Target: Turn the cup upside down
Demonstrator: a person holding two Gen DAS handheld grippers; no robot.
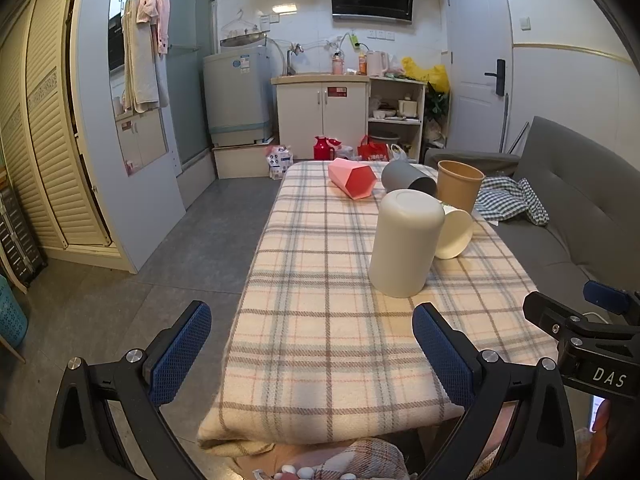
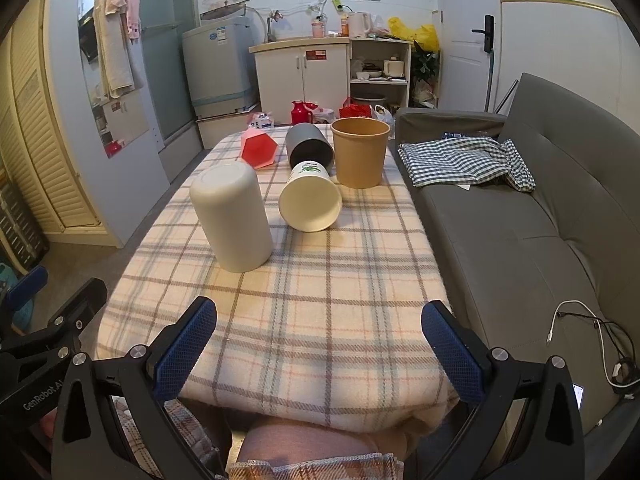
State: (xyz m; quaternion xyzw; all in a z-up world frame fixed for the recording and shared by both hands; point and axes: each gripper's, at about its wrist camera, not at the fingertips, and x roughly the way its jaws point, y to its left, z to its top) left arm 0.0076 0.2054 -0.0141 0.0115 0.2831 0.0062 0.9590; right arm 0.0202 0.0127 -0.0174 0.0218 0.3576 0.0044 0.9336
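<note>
A small kitchen-living room, with a plaid-covered table [image 2: 304,320] beside a grey sofa [image 2: 520,232].

Five cups sit on the cloth: one white cup [image 2: 232,216] standing upside down nearest the grippers, one paper cup [image 2: 311,196] on its side with green print (too small to read), one grey cup [image 2: 309,148] and one pink hexagonal cup [image 2: 259,148] also lying down, and one brown paper cup [image 2: 360,152] upright. The left gripper [image 1: 312,354] and right gripper [image 2: 320,350] hover level over the near table edge, both spread wide and holding nothing. Gripper bodies read "DAS" and "GenRobot.AI".
</note>
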